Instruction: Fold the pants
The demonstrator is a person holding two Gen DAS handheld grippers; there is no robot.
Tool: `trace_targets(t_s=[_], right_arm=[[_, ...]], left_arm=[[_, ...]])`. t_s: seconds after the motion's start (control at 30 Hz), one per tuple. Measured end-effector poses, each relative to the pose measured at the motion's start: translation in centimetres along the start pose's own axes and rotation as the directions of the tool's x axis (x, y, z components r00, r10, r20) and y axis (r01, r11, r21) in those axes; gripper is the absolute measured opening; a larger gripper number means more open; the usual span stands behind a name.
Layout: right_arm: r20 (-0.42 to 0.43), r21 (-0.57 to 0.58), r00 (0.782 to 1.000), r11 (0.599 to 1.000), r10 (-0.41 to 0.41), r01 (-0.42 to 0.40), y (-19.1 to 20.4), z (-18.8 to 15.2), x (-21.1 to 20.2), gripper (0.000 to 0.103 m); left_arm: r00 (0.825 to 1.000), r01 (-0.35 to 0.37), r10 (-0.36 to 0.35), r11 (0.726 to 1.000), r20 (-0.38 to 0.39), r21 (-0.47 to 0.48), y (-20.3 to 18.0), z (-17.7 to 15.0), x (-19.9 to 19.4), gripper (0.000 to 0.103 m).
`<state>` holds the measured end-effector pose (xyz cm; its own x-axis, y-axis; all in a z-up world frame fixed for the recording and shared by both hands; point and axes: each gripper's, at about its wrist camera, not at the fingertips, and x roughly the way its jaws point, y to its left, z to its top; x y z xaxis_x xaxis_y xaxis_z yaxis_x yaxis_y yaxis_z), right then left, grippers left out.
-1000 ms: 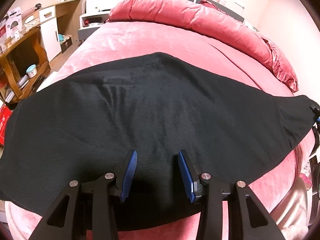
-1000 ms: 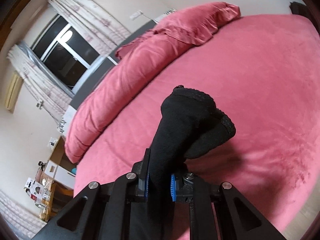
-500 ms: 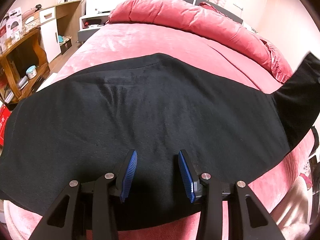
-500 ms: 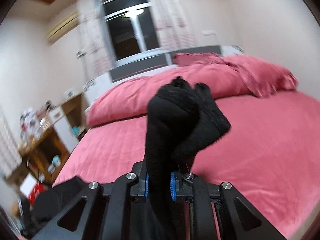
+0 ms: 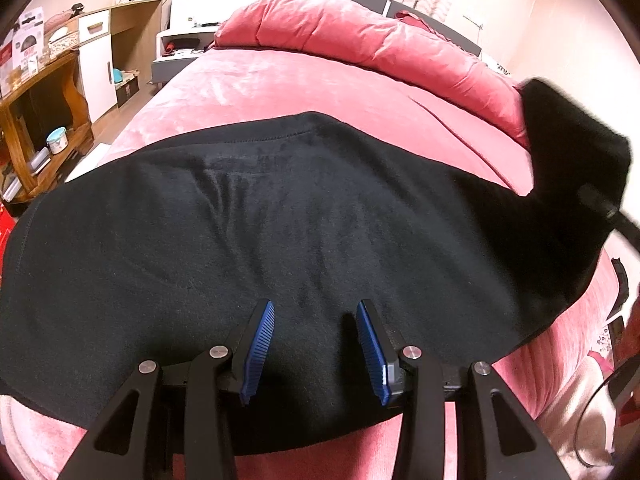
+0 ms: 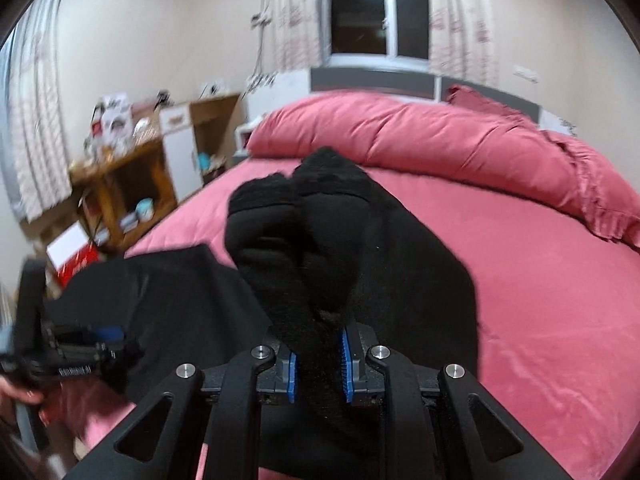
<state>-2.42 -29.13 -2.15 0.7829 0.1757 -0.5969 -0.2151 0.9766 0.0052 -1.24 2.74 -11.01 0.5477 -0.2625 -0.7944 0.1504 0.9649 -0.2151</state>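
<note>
Black fleece pants (image 5: 280,232) lie spread flat across the near part of the pink bed (image 5: 280,92), filling the middle of the left wrist view from nine o'clock to three o'clock. At about two o'clock there, one end of the cloth rises off the bed, blurred. The right wrist view shows what lifts it: the right gripper (image 6: 318,364) is clamped on a bunched fold of the pants (image 6: 320,240), which stands up between its blue pads. The left gripper (image 5: 316,344) hovers over the cloth with its jaws apart, nothing between them; it shows again, smeared, at nine o'clock in the right view (image 6: 80,344). Whether its tips touch the fabric is unclear. A rolled pink duvet (image 6: 420,136) lies at twelve o'clock, a wooden shelf (image 5: 36,120) at ten.
</note>
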Motion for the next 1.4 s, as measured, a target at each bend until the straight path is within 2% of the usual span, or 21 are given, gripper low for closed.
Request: trace_targets(t_s=[0.2, 0.37, 0.47, 0.5, 0.53, 0.67, 0.73, 0.8, 0.87, 0.9, 0.97, 1.0, 1.1, 1.17, 1.2, 1.27, 1.3, 1.37, 1.4], right_arm=[[-0.094, -0.040, 0.995, 0.999, 0.012, -0.016, 1.6, -2.2, 3.3, 0.021], [-0.164, -0.131, 0.986, 0.991, -0.027, 0.006, 3.1, -4.1, 5.3, 0.024], [-0.213, -0.144, 0.977, 0.989, -0.006, -0.025, 3.4, -5.0, 5.9, 0.045], [-0.222, -0.137, 0.975, 0.990, 0.011, -0.042, 3.4, -5.2, 5.9, 0.054], [-0.224, -0.129, 0.974, 0.990, 0.029, -0.059, 3.5, -5.3, 5.7, 0.059], [-0.191, -0.044, 0.968, 0.984, 0.164, -0.175, 2.6, -6.0, 3.5, 0.059], [-0.133, 0.066, 0.961, 0.970, 0.241, -0.234, 0.8, -6.0, 1.9, 0.059], [-0.058, 0.180, 0.964, 0.952, 0.261, -0.247, -1.7, -6.0, 0.4, 0.059], [0.000, 0.277, 0.976, 0.938, 0.219, -0.210, -4.4, -5.8, -0.8, 0.059], [0.006, 0.317, 0.987, 0.936, 0.162, -0.155, -6.0, -5.7, -1.0, 0.058], [-0.010, 0.372, 0.996, 0.925, 0.087, -0.077, -8.5, -5.6, -1.0, 0.046], [-0.017, 0.395, 0.997, 0.917, 0.070, -0.058, -9.4, -5.7, -0.9, 0.041], [-0.031, 0.450, 0.999, 0.893, 0.042, -0.024, -11.5, -6.0, -0.4, 0.034], [-0.034, 0.463, 0.999, 0.886, 0.040, -0.020, -12.0, -6.0, 0.2, 0.034], [-0.032, 0.466, 0.999, 0.884, 0.039, -0.020, -12.1, -6.3, 0.1, 0.034], [-0.034, 0.465, 0.999, 0.885, 0.040, -0.019, -12.0, -6.0, 0.7, 0.034], [-0.038, 0.461, 0.998, 0.887, 0.040, -0.018, -11.9, -6.2, 0.8, 0.034], [-0.061, 0.446, 0.998, 0.895, 0.034, -0.003, -11.6, -6.0, 1.5, 0.034], [-0.079, 0.434, 0.996, 0.901, 0.028, 0.009, -11.4, -6.0, 1.9, 0.034]], left_arm=[[1.000, 0.003, -0.003, 1.000, 0.003, 0.002, 0.2, -0.2, -0.4, 0.044], [1.000, 0.009, -0.009, 1.000, -0.004, 0.002, 0.2, 0.0, -0.1, 0.044], [1.000, 0.017, -0.017, 1.000, -0.004, 0.010, 0.0, 0.1, -0.1, 0.044], [1.000, 0.028, -0.028, 1.000, -0.004, 0.010, -0.1, 0.2, -0.1, 0.044], [0.999, 0.036, -0.036, 0.999, -0.002, 0.010, -0.2, 0.3, -0.2, 0.044], [0.996, 0.094, -0.094, 0.996, -0.008, -0.006, -0.8, 0.8, -0.2, 0.044], [0.990, 0.140, -0.141, 0.990, -0.019, -0.020, -1.4, 1.4, 0.1, 0.044], [0.981, 0.192, -0.192, 0.981, -0.024, -0.024, -2.3, 2.2, 0.3, 0.044], [0.971, 0.235, -0.236, 0.971, -0.032, -0.035, -3.4, 3.3, 0.8, 0.044], [0.965, 0.259, -0.260, 0.965, -0.033, -0.045, -3.9, 3.8, 1.1, 0.044], [0.950, 0.305, -0.309, 0.949, -0.049, -0.077, -5.1, 5.0, 2.0, 0.045], [0.944, 0.319, -0.325, 0.943, -0.058, -0.096, -5.6, 5.5, 2.5, 0.046], [0.933, 0.330, -0.343, 0.935, -0.106, -0.127, -7.3, 7.0, 4.7, 0.050], [0.929, 0.326, -0.344, 0.935, -0.138, -0.137, -8.3, 7.8, 6.2, 0.050], [0.927, 0.319, -0.339, 0.938, -0.162, -0.137, -8.8, 7.9, 7.0, 0.049], [0.924, 0.301, -0.323, 0.944, -0.202, -0.134, -9.6, 7.7, 8.4, 0.031], [0.926, 0.295, -0.317, 0.946, -0.204, -0.132, -9.8, 7.5, 8.5, 0.022], [0.930, 0.302, -0.320, 0.946, -0.182, -0.121, -9.9, 7.4, 8.0, 0.013], [0.931, 0.313, -0.326, 0.944, -0.161, -0.105, -9.9, 7.4, 7.2, 0.011]])
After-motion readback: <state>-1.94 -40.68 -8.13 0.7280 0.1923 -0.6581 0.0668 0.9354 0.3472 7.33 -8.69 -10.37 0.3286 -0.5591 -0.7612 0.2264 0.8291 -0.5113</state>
